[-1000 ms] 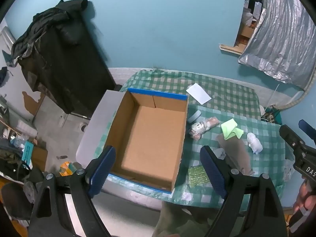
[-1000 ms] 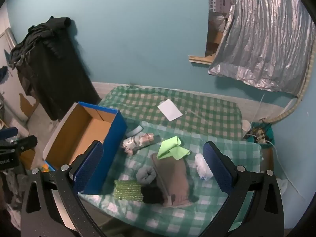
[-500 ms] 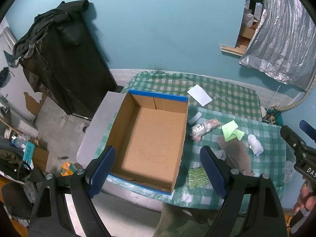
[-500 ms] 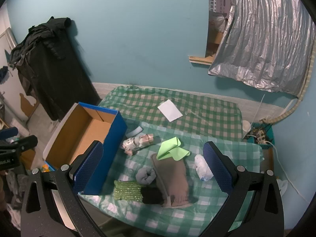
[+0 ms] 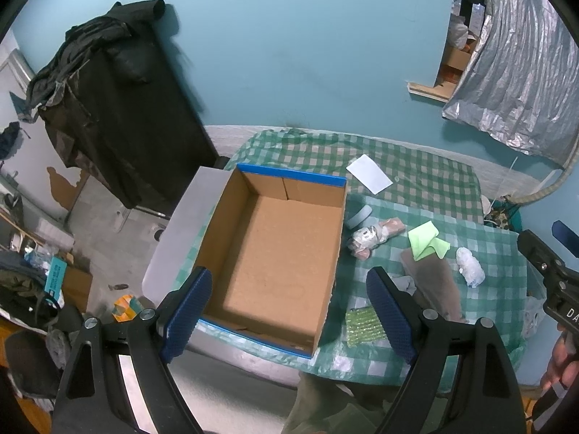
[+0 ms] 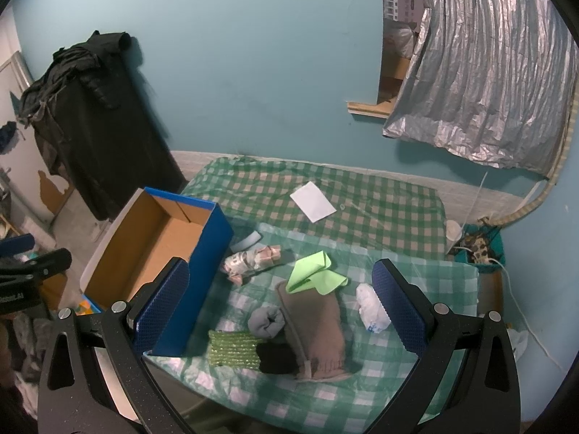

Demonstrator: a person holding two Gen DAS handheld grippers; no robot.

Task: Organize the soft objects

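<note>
Green-and-white checked cloth (image 6: 380, 195) covers the surface. The box (image 6: 213, 238) is blue outside, brown cardboard inside. A lime-green cloth (image 6: 315, 271), grey sock (image 6: 266, 322), taupe garment (image 6: 318, 329), white paper (image 6: 313, 201).

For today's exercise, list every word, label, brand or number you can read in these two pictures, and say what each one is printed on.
"DA", cut off by the picture's edge: on the black body of the right gripper, in the left wrist view.
White lettering on the left gripper, in the right wrist view: too blurred to read.
Teal box on the floor: print too small to read.
</note>
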